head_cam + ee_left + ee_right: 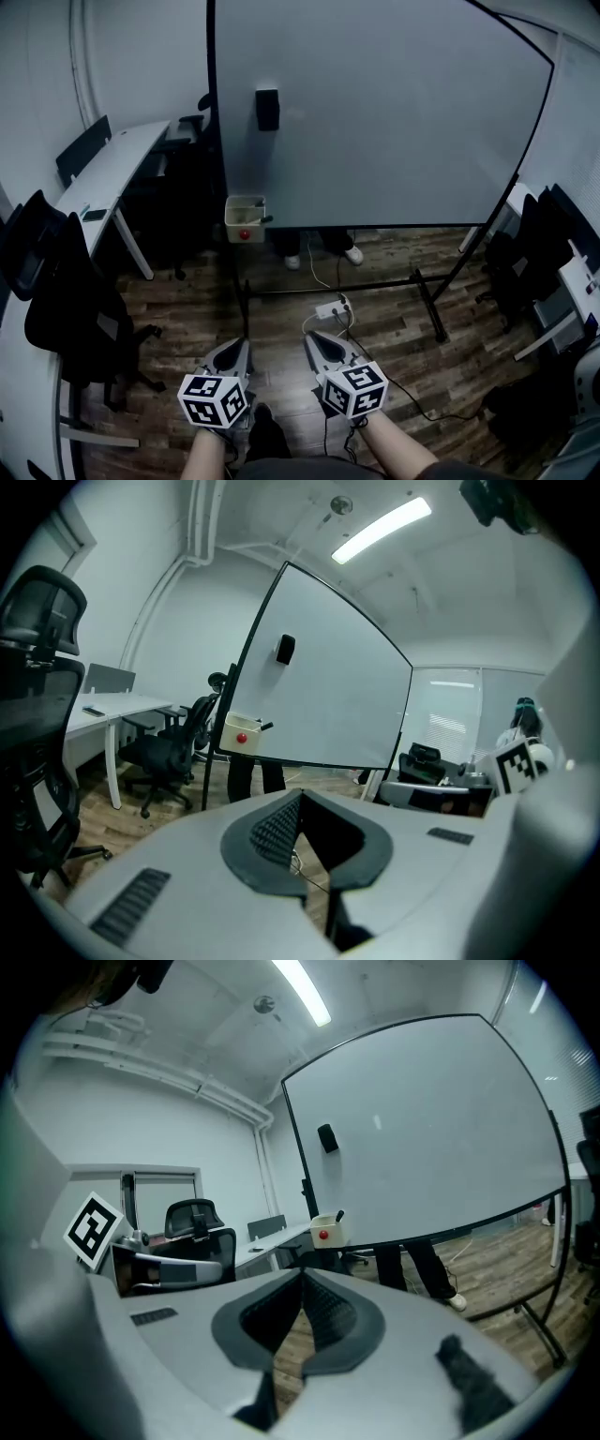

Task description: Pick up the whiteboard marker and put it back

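We hold our left tongs (296, 795) and right tongs (302, 1273) pressed together and empty above the wooden floor (394, 328), well apart from the whiteboard marker (265, 220), which juts from the small box (234, 225) at the lower left edge of the whiteboard (375, 112).

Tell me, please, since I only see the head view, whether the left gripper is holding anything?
Observer: No. In its own view, the left gripper has its jaws together at the tips, with nothing between them.
Operator: And the right one?
Observer: The right gripper is likewise shut and empty.
Operator: Is a marker in that box?
Observer: A dark stick, likely the marker, juts from the cream box at the lower edge of the whiteboard.
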